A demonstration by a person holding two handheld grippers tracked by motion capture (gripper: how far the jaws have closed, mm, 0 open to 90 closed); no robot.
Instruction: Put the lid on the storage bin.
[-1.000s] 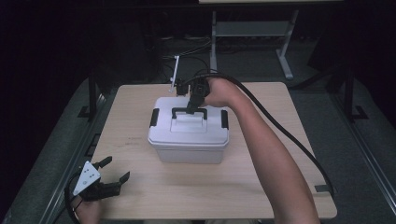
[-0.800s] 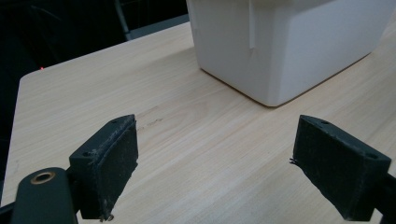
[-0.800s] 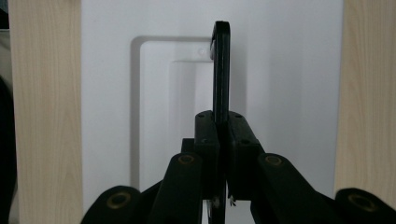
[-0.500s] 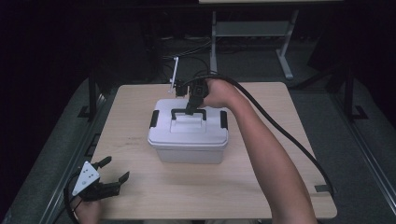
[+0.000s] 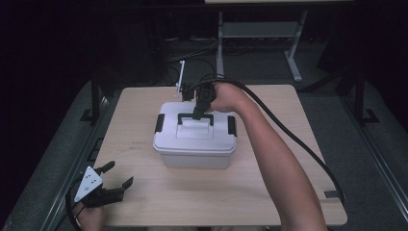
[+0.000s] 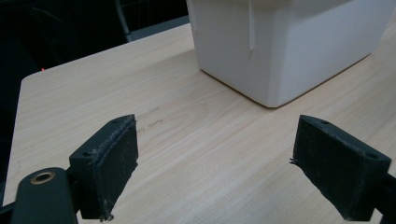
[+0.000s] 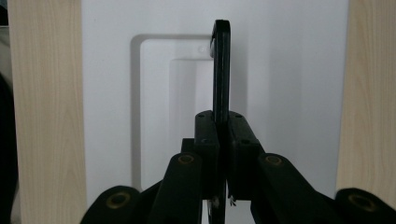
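Handle (image 5: 195, 117) of black plastic, one only, stands raised on the lid of the one white box (image 5: 195, 147) mid-tabletop (image 5: 269, 183); my right hand-held gripper (image 5: 197, 113) comes down from above, clamped tight on its bar; my left hand-held gripper (image 5: 119, 175) rests wide apart and empty near the tabletop's near left corner, well apart from the box.

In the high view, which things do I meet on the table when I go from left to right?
Left gripper, open at the near left corner → white box → the box's black handle, clamped by the right gripper → the person's right forearm.
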